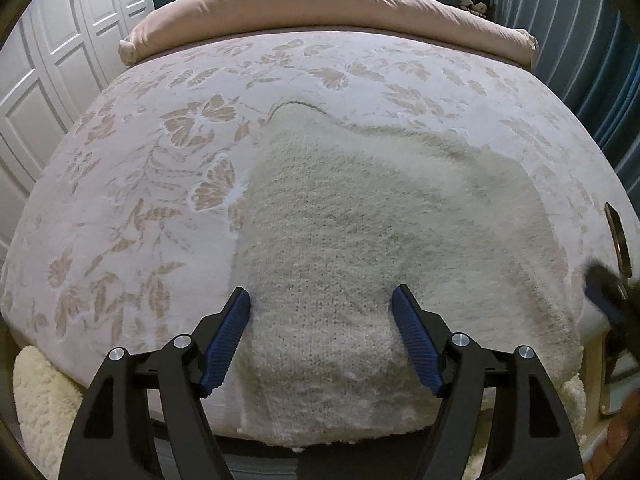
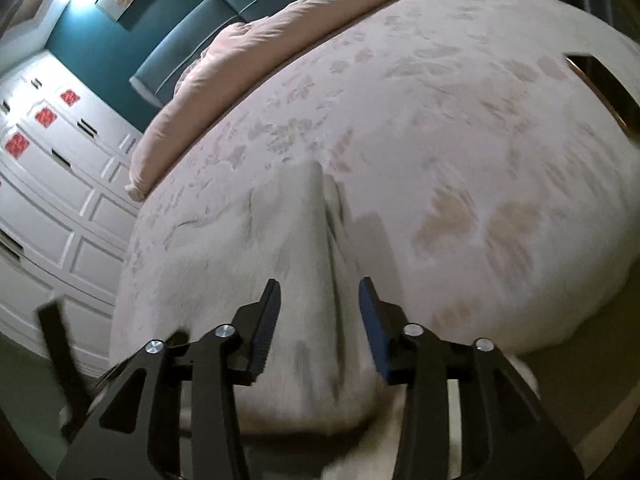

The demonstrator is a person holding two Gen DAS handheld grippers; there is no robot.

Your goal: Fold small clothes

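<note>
A cream knitted garment (image 1: 360, 232) lies spread on the bed, reaching over the near edge. My left gripper (image 1: 322, 300) is open, its blue fingers (image 1: 228, 332) straddling the garment's near part just above it. In the blurred right wrist view the same garment (image 2: 280, 248) shows a raised fold running away from me. My right gripper (image 2: 319, 292) is open over that fold near the bed's edge, holding nothing. The right gripper also shows blurred at the far right of the left wrist view (image 1: 608, 296).
The bed (image 1: 140, 168) has a pale floral cover, with a rolled beige duvet (image 1: 320, 12) at its far end. White wardrobe doors (image 1: 48, 80) stand to the left, blue curtains (image 1: 608, 60) to the right. A fluffy cream rug (image 1: 40, 392) lies by the bed's near left corner.
</note>
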